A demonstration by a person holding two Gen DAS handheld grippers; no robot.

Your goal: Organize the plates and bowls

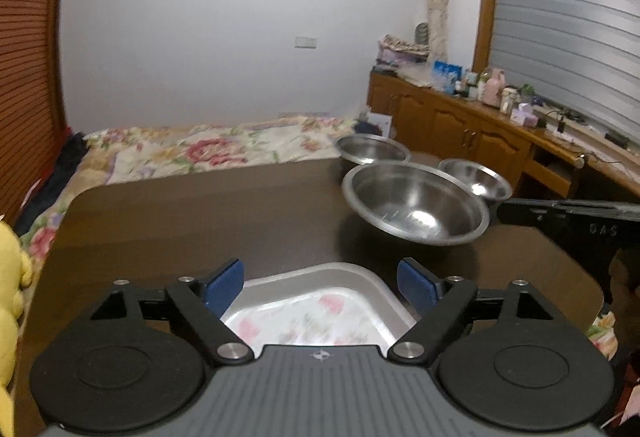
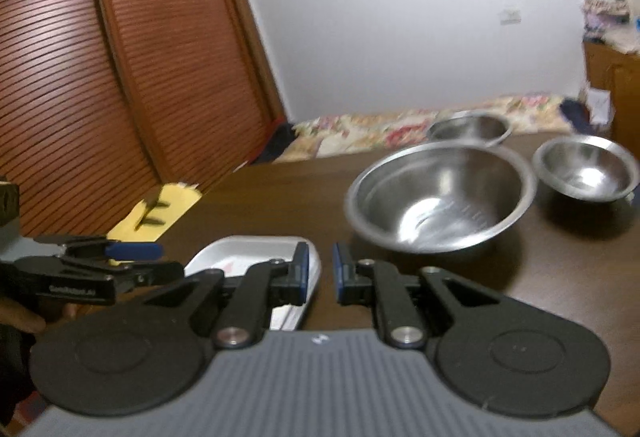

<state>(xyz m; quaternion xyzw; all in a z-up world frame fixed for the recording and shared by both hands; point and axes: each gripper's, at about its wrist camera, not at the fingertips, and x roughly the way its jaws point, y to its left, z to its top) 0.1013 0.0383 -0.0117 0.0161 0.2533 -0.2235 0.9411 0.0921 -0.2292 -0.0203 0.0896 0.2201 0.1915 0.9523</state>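
Observation:
A large steel bowl (image 1: 416,203) sits on the dark brown table (image 1: 200,213), with a smaller steel bowl (image 1: 476,179) to its right and another steel bowl (image 1: 372,149) behind it. A square metal plate (image 1: 320,313) with a flowery inside lies near the front edge. My left gripper (image 1: 320,283) is open, with its jaws on either side of the plate's far corner. In the right wrist view the large bowl (image 2: 440,193), the small bowl (image 2: 586,169), the far bowl (image 2: 470,127) and the plate (image 2: 248,257) show. My right gripper (image 2: 320,273) is nearly shut and empty, beside the plate's right edge.
A bed with a flowered cover (image 1: 200,149) lies behind the table. A wooden sideboard (image 1: 460,121) with bottles stands at the right. Slatted wooden doors (image 2: 100,57) fill the left. A yellow soft toy (image 1: 10,277) sits at the table's left edge.

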